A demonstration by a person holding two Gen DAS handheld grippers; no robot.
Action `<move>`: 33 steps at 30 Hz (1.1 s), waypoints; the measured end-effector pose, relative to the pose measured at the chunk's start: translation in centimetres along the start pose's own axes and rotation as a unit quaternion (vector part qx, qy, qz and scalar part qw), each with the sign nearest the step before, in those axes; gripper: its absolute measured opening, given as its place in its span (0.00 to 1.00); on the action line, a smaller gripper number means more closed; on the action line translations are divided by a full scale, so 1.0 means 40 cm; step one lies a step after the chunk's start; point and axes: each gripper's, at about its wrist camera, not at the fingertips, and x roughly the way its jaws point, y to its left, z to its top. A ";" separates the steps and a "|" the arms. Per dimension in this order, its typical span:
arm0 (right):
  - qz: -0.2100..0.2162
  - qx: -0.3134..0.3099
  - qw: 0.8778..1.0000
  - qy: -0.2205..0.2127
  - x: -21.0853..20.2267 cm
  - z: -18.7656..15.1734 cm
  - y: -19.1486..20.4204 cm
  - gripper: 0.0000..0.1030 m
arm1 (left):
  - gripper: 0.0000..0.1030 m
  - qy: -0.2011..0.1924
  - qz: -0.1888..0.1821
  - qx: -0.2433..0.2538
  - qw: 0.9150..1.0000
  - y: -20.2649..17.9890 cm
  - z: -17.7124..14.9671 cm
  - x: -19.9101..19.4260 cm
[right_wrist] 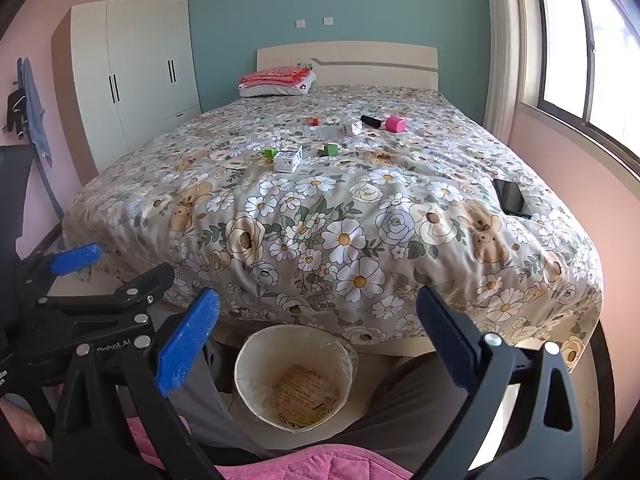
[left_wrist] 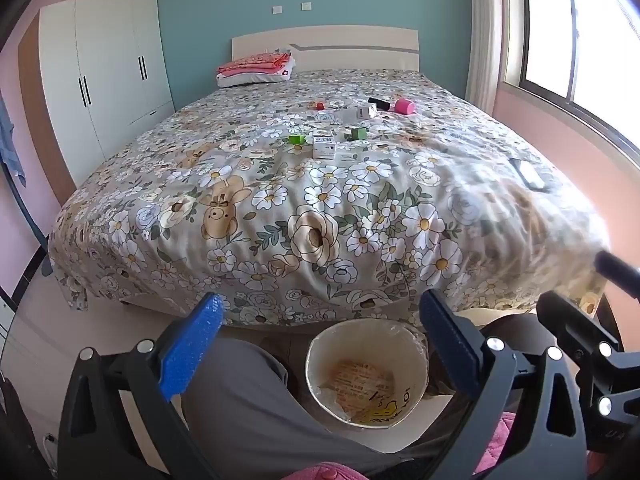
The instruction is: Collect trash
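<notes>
Left wrist view: left claw (left_wrist: pixel 320 322) wide, empty. Bin (left_wrist: pixel 366 372) upright, mouth up, just below, between fingers. White box (left_wrist: pixel 324 145) far ahead on bed (left_wrist: pixel 280 208), long axis pointing away.

Right wrist view: right claw (right_wrist: pixel 318 318) wide, empty. Bin (right_wrist: pixel 295 376) below, slightly left. White box (right_wrist: pixel 289 159) far ahead, angled right.

Each gripper, left (left_wrist: pixel 320 340) and right (right_wrist: pixel 318 332), has black triangular arms with silver screws and blue textured pads (right_wrist: pixel 188 344), a white marking, probably "Dobot.AI", and the person wears grey trousers (left_wrist: pixel 248 408).
</notes>
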 end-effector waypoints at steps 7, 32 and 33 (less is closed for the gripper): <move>-0.003 -0.001 1.000 -0.002 -0.002 -0.002 0.004 0.94 | 0.97 0.000 0.002 0.001 1.000 -0.001 0.001 -0.001; -0.001 -0.007 1.000 0.005 -0.005 0.015 0.010 0.94 | 0.97 0.002 0.003 0.002 1.000 0.004 0.008 0.000; -0.001 -0.007 1.000 0.006 -0.005 0.017 0.009 0.94 | 0.97 0.001 0.003 0.002 1.000 0.005 0.011 0.000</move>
